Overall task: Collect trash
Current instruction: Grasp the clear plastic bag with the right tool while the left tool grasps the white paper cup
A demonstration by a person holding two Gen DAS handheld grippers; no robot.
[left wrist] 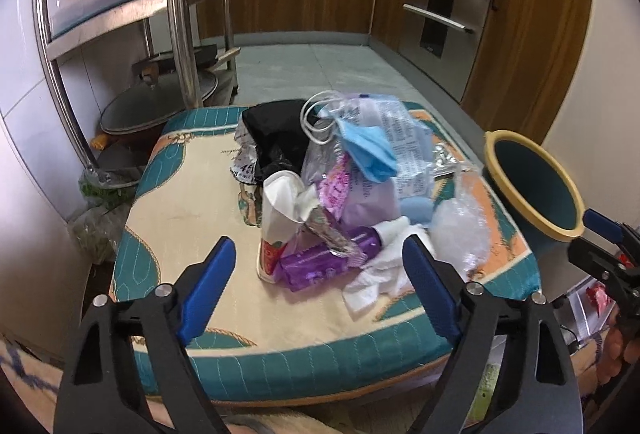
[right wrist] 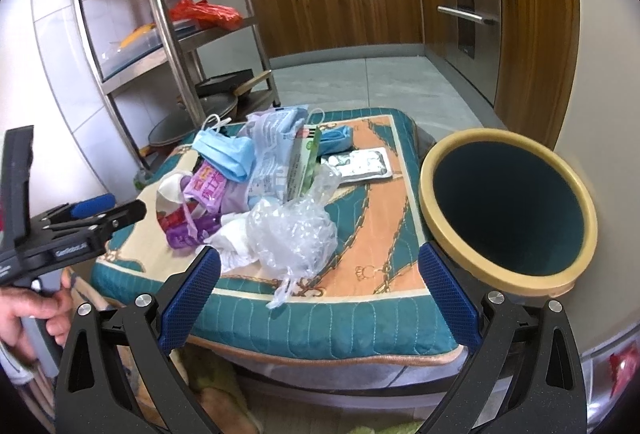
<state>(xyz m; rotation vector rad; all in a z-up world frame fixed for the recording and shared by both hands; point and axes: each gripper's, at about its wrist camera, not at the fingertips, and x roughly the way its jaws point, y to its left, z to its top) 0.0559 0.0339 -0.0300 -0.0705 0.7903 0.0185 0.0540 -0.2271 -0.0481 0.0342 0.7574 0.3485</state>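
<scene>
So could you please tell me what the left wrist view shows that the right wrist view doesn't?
Only the left wrist view shows the black bag at the pile's far side and the crushed paper cup. Only the right wrist view shows the flat silver packet on the cushion and the hand holding the left gripper. Both show the blue face mask, the crumpled clear plastic, the purple wrapper, the teal cushion and the yellow-rimmed bin.

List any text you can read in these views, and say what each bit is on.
"GenRobot.AI" (roughly): white lettering on the side of the left gripper.
"45": partial digits on the silver wrapper.
Purple packet: pink characters, too blurred to read.
White printed bag: fine print, too small.
Cushion: line of script near its far edge, unreadable.
</scene>
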